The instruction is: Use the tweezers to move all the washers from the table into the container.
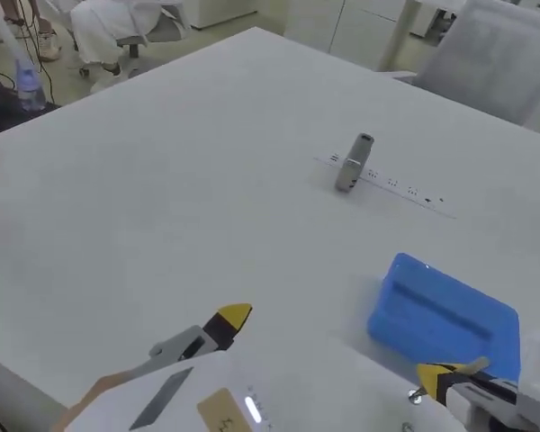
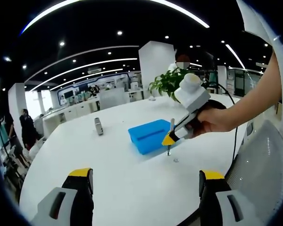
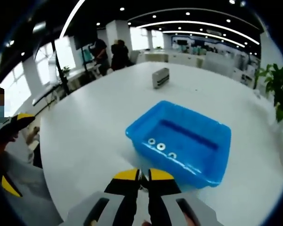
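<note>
Room: open-plan office with ceiling lights, a potted plant (image 2: 169, 83) and people well back.
Bench (image 1: 162, 198): white, broad, mostly bare.
Container (image 1: 432, 328): blue, shallow and open-topped, near the bench edge on the person's side.
Left claw (image 2: 145, 173): released, jaws wide apart, grasping nothing, over the near edge.
Right claw (image 3: 142, 175): clenched on the tweezers, just beside the container's near wall.
Grey block (image 1: 354, 162): upright at mid-bench, well apart from the container.
Tweezers (image 2: 170, 136): thin metal, tips pointing down at the bench beside the container.
Washers (image 3: 159, 147): lying close together on the container's floor.
Loose washer (image 2: 176, 160): flat on the bench, near the tweezer tips, between the container and the near edge.
Handling: probably light, stiff, smooth metal that may skid or flip. Best pinched across the ring, one tip through the hole.
Count: three washers inside, one outside, one container, one pair of tweezers, two claws, one block.
</note>
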`<state>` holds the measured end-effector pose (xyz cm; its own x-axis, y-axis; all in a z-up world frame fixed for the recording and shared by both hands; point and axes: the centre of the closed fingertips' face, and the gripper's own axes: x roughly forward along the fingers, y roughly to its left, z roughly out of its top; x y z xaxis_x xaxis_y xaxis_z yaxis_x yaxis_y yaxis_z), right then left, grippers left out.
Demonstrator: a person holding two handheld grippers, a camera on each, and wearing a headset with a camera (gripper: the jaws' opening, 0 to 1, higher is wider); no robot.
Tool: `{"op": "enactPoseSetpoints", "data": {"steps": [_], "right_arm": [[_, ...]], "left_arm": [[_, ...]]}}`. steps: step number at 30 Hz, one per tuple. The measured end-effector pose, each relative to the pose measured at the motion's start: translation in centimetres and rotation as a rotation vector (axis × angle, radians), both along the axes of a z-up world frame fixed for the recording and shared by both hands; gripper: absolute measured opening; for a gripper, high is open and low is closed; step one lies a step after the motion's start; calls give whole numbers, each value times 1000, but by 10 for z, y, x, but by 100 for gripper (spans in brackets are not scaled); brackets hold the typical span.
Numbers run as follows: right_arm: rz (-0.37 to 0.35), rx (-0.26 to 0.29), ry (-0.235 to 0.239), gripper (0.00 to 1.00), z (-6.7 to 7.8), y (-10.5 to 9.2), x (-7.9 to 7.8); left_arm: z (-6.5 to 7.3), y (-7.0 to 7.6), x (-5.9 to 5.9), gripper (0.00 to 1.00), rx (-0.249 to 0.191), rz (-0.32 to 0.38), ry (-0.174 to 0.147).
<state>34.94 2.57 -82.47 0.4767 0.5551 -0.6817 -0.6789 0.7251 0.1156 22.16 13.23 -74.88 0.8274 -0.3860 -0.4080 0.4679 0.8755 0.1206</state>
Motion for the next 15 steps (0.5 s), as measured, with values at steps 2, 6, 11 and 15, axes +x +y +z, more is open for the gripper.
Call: {"op": "enactPoseSetpoints", "data": {"steps": [2,6,11,15], "right_arm": [[0,-1,0,4,1,0,-2],[8,-5,2,4,1,2,-3],[17,-5,1,4,1,5,-5],[25,-24,6,4,-1,6,-5]], "left_arm": [[0,0,0,95,-1,1,1],[-1,0,0,95,1,-2,4],[-2,0,0,95,2,0,6],[-3,-1,-1,95,8,-3,10]]}}
